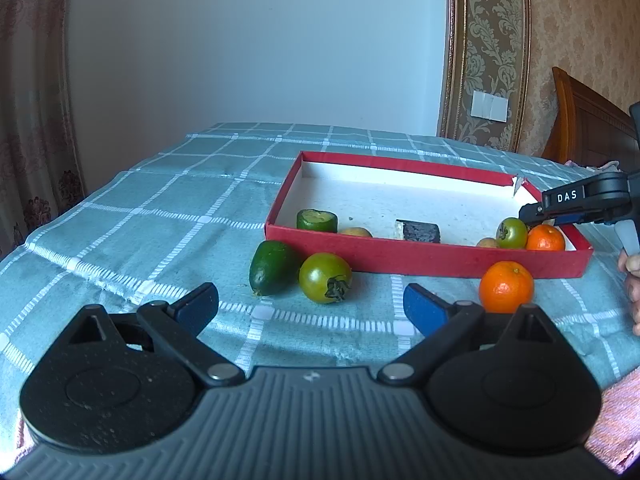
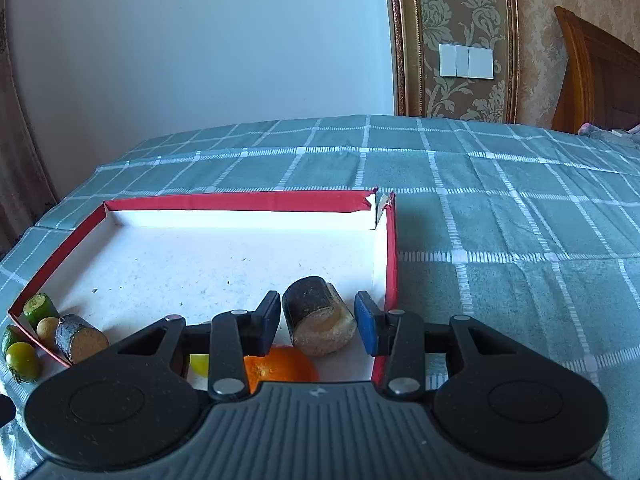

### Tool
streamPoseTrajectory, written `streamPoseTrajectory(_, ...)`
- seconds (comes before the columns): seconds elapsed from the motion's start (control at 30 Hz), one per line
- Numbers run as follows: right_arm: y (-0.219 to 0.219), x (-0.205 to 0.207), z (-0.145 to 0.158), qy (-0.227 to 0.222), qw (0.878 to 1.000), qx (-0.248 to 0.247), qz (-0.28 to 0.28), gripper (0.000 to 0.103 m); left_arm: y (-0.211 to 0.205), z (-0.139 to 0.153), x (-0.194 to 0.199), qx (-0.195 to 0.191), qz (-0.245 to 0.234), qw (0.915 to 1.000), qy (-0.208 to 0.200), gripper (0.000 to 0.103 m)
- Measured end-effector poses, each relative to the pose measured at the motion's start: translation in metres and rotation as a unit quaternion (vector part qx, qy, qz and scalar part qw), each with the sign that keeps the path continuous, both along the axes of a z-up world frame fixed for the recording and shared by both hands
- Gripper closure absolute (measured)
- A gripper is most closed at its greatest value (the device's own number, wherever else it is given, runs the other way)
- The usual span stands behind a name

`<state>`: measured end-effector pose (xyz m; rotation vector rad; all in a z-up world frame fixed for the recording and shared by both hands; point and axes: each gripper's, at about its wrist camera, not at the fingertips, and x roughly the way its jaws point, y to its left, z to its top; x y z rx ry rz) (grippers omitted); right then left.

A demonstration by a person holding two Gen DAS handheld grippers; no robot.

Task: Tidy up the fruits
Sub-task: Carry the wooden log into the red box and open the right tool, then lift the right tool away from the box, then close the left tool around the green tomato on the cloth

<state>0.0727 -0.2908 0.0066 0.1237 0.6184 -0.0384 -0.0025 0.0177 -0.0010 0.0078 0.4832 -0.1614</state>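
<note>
Three fruits wait outside the red box (image 1: 420, 258), green tomato (image 1: 325, 278) dead ahead of the wide-open left gripper (image 1: 311, 304), nearest

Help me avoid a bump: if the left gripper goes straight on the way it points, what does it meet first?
Probably the green tomato on the cloth, roughly centered ahead of the open left gripper; behind it stands the red box wall. Depth is uncertain.

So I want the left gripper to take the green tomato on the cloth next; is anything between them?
Nothing visible: the open left gripper faces the green tomato across bare checked cloth.
</note>
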Motion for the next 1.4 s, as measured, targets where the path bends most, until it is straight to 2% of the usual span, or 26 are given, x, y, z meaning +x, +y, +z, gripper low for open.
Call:
streamPoseTrajectory(0.17,-0.004,-0.007,0.004,-0.007,1.0,0.008,-0.011,0.061,0.0,0.0,0.0,-0.001,0.0,1.0,0.0,0.005)
streamPoseTrajectory(0.3,-0.009,-0.034,0.016,-0.034,0.999,0.017,-0.017,0.06,0.001,0.0,0.0,-0.002,0.001,1.0,0.0,0.005)
streamPoseTrajectory(0.37,-0.01,-0.056,0.021,-0.053,0.998,0.024,-0.019,0.045,0.002,0.0,0.0,-0.002,0.001,1.0,-0.001,0.005)
streamPoseTrajectory(0.43,-0.01,-0.082,0.022,-0.071,0.997,0.034,-0.024,0.036,0.002,0.001,-0.001,-0.003,0.0,1.0,-0.004,0.005)
streamPoseTrajectory(0.5,-0.01,-0.103,0.019,-0.077,0.996,0.046,-0.02,0.035,0.002,0.001,-0.003,-0.003,0.001,0.9999,-0.01,0.005)
streamPoseTrajectory(0.63,-0.001,-0.135,0.006,-0.082,0.994,0.068,0.001,0.035,0.004,0.002,-0.009,-0.012,-0.005,0.9995,-0.028,0.016)
streamPoseTrajectory(0.7,0.005,-0.143,-0.001,-0.087,0.994,0.065,0.008,0.035,0.004,0.002,-0.009,-0.009,-0.008,0.9996,-0.026,0.024)
streamPoseTrajectory(0.77,0.009,-0.146,-0.01,-0.091,0.994,0.052,0.01,0.035,0.004,0.003,-0.009,-0.005,-0.005,0.9997,-0.022,0.027)
streamPoseTrajectory(0.8,0.01,-0.145,-0.014,-0.083,0.995,0.053,0.01,0.035,0.005,0.003,-0.009,-0.005,-0.006,0.9997,-0.022,0.031)
streamPoseTrajectory(0.83,0.008,-0.142,-0.015,-0.075,0.995,0.064,0.011,0.035,0.005,0.003,-0.009,-0.003,-0.008,0.9997,-0.022,0.039)
streamPoseTrajectory(0.93,-0.001,-0.142,-0.017,-0.08,0.992,0.095,0.006,0.035,0.003,0.005,-0.006,0.009,-0.013,0.9996,-0.021,0.05)
streamPoseTrajectory(0.97,-0.003,-0.141,-0.02,-0.073,0.992,0.105,0.006,0.035,0.003,0.005,-0.005,0.009,-0.016,0.9996,-0.022,0.052)
streamPoseTrajectory(1.03,-0.007,-0.142,-0.021,-0.074,0.99,0.119,0.001,0.035,0.001,0.007,-0.001,0.004,-0.026,0.9995,-0.018,0.066)
streamPoseTrajectory(1.1,-0.01,-0.143,-0.022,-0.075,0.989,0.128,0.002,0.034,-0.001,0.007,0.003,0.001,-0.038,0.9992,-0.016,0.072)
streamPoseTrajectory(1.2,-0.012,-0.143,-0.022,-0.075,0.988,0.134,0.002,0.034,-0.008,0.007,0.006,0.011,-0.047,0.9987,-0.016,0.079)
streamPoseTrajectory(1.4,-0.015,-0.144,-0.023,-0.078,0.986,0.15,0.005,0.032,-0.014,0.004,0.015,0.029,-0.035,0.9989,-0.012,0.079)
